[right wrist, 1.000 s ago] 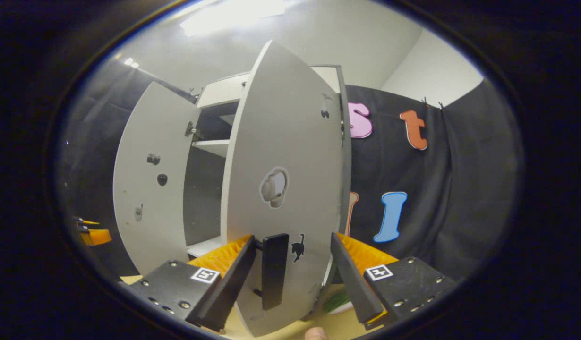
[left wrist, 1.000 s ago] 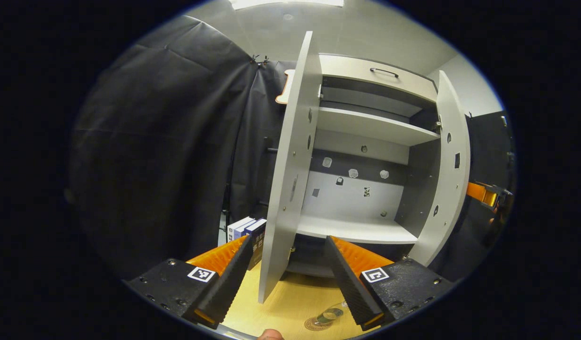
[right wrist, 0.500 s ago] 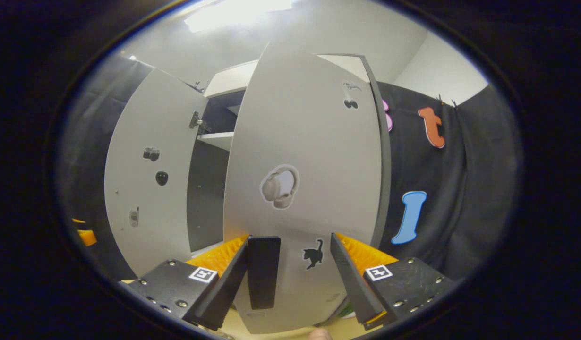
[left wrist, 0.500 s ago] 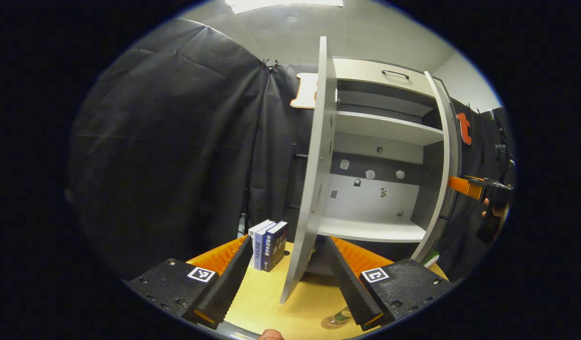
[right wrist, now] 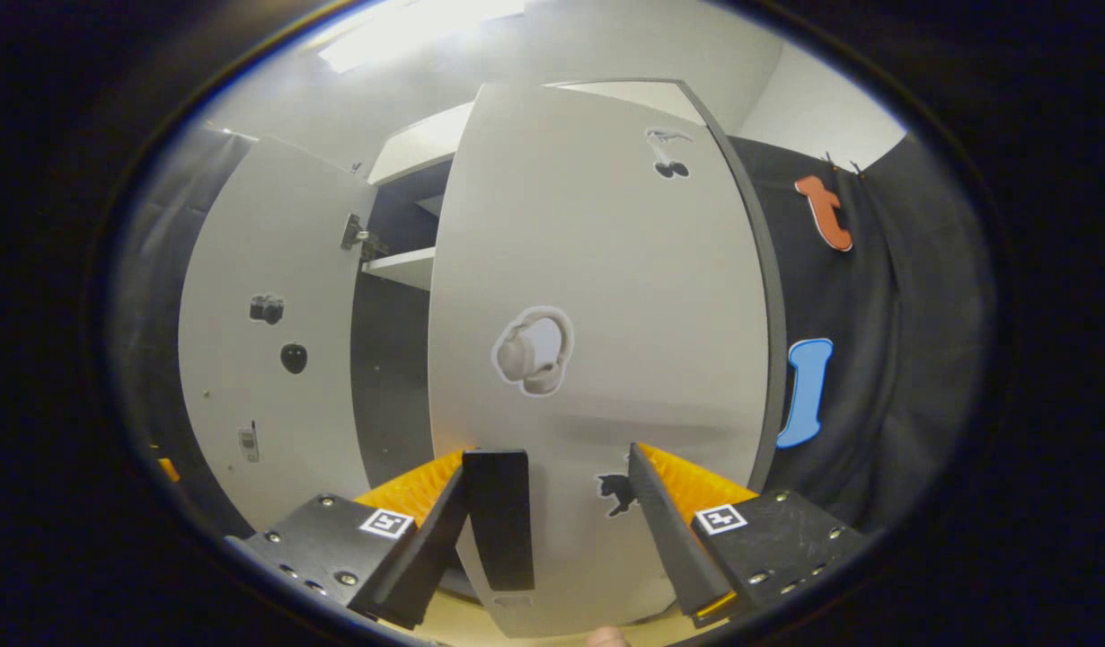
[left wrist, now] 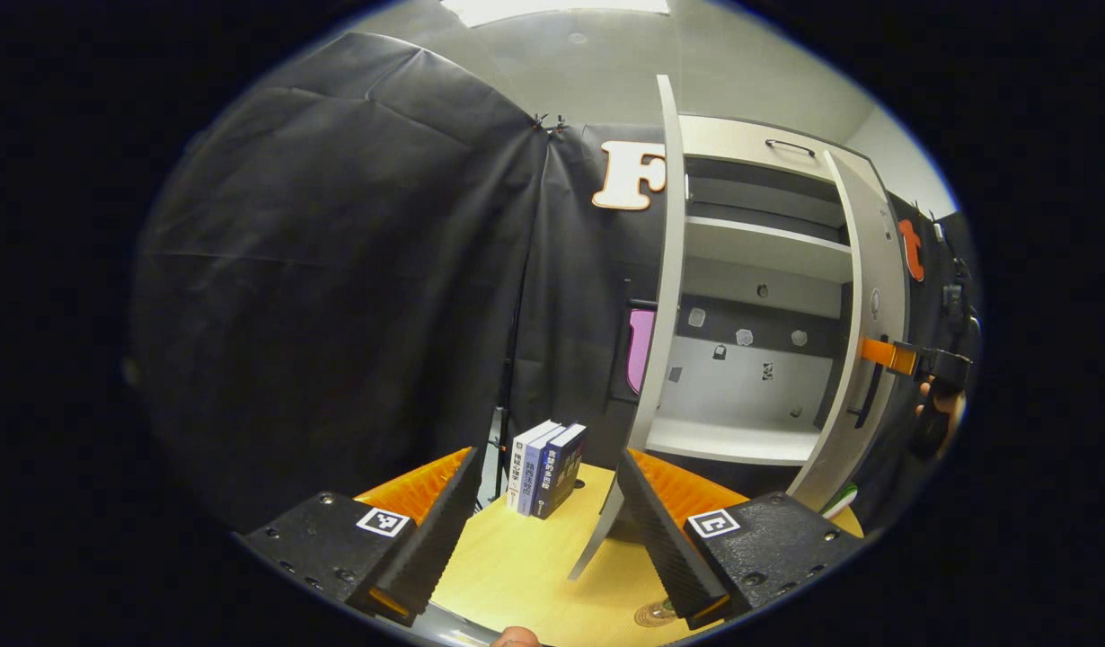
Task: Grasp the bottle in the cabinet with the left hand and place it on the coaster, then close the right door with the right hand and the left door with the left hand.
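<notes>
Two doors stand open; my right claw (right wrist: 548, 530), fingers apart, straddles the right door (right wrist: 597, 296) at its handle (right wrist: 499, 517), six o'clock. I push squarely, slowly, until flush.

Light comes from a ceiling panel (left wrist: 552, 5) at the top of both views; it's blown out to pure white in the right gripper view, with soft glare washing the upper right door (right wrist: 597, 296). Heavy fisheye bowing: the left door (left wrist: 656, 305) edge and shelves curve hard toward the rim. The black cloth wall (left wrist: 337, 288) goes dim and low-detail, while the desk (left wrist: 525, 566) is evenly lit and focus stays sharp, with no motion blur.
</notes>
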`<action>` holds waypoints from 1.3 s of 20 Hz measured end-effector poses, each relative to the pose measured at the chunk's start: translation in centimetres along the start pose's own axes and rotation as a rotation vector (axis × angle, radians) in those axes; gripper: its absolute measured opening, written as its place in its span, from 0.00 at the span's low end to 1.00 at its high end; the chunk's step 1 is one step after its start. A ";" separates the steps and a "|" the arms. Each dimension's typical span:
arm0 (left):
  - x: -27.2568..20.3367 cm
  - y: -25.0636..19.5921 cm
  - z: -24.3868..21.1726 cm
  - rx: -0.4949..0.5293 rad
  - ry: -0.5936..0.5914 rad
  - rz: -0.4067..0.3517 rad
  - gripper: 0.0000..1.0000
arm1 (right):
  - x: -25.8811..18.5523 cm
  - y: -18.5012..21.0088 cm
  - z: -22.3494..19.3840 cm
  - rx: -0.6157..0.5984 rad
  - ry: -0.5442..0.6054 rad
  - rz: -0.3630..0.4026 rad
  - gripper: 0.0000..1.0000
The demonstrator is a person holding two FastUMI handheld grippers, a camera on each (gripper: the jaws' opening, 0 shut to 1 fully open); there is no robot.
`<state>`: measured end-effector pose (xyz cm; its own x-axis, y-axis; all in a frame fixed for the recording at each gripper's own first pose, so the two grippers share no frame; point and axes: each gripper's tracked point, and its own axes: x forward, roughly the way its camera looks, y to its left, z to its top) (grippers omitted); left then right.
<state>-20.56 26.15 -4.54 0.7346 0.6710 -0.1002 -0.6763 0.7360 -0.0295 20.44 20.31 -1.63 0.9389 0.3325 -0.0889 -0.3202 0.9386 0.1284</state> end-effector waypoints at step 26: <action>3.3 3.9 -0.2 0.021 0.002 0.080 0.96 | 5.6 1.2 -1.0 -0.017 -0.019 -0.106 0.98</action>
<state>-20.79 31.15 -5.15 0.6781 0.7276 -0.1037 -0.7315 0.6818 -0.0002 25.22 23.42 -2.99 0.9697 0.2299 -0.0825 -0.2212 0.9698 0.1030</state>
